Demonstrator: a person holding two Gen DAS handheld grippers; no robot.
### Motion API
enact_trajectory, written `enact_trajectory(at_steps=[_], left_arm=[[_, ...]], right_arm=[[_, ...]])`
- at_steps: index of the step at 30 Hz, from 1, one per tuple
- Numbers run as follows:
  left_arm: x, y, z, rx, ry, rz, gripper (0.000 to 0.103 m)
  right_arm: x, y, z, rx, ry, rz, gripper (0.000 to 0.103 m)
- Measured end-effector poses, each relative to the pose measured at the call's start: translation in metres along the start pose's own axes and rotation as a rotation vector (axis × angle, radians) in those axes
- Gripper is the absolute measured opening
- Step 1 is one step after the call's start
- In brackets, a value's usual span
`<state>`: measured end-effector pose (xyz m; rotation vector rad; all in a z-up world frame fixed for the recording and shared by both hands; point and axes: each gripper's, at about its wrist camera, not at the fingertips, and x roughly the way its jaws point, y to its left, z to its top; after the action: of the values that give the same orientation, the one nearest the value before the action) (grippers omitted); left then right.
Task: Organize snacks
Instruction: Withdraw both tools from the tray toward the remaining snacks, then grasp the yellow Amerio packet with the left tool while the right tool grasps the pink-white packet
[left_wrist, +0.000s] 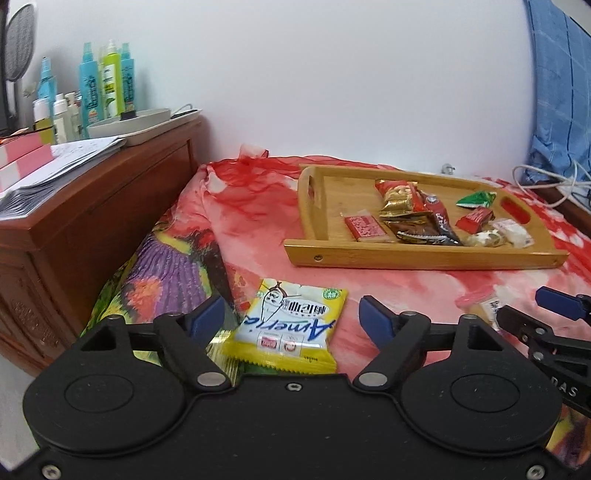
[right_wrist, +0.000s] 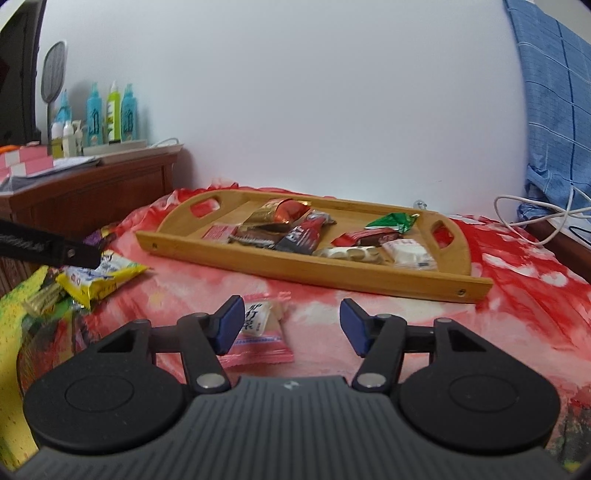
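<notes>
Covering the bed, a red flowered cloth (left_wrist: 258, 236) is seen, and a wooden tray with handle holes (right_wrist: 295, 275) holding several wrapped snacks is placed on it. A yellow and white snack packet (left_wrist: 288, 325) is framed by the spread left gripper (left_wrist: 291, 317). A small pink packet (right_wrist: 262, 332) is lying between the open fingers of the right gripper (right_wrist: 291, 325), not pinched.

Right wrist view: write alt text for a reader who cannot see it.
The right hand-held gripper, jaws open, hangs over a pink snack packet on a red bedspread. Beyond lies a wooden tray holding assorted snacks; a yellow packet lies at left under the other gripper's tip.
</notes>
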<state>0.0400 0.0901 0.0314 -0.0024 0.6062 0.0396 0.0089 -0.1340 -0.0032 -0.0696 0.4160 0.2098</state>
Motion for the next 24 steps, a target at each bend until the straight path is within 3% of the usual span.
enact_trajectory(at_steps=[7, 14, 18, 24], left_arm=[[0.023, -0.001, -0.004, 0.005, 0.026, -0.013, 0.077], [0.032, 0.002, -0.008, -0.009, 0.062, -0.011, 0.077], [0.032, 0.004, -0.009, -0.034, 0.068, -0.026, 0.064], [0.031, 0.004, -0.009, -0.056, 0.058, -0.046, 0.062]], right_arm=[[0.005, 0.007, -0.002, -0.030, -0.008, -0.003, 0.068], [0.003, 0.009, -0.005, 0.001, -0.030, 0.005, 0.062], [0.003, 0.014, -0.006, -0.009, -0.026, 0.019, 0.059], [0.007, 0.019, -0.006, -0.022, -0.012, 0.033, 0.054]])
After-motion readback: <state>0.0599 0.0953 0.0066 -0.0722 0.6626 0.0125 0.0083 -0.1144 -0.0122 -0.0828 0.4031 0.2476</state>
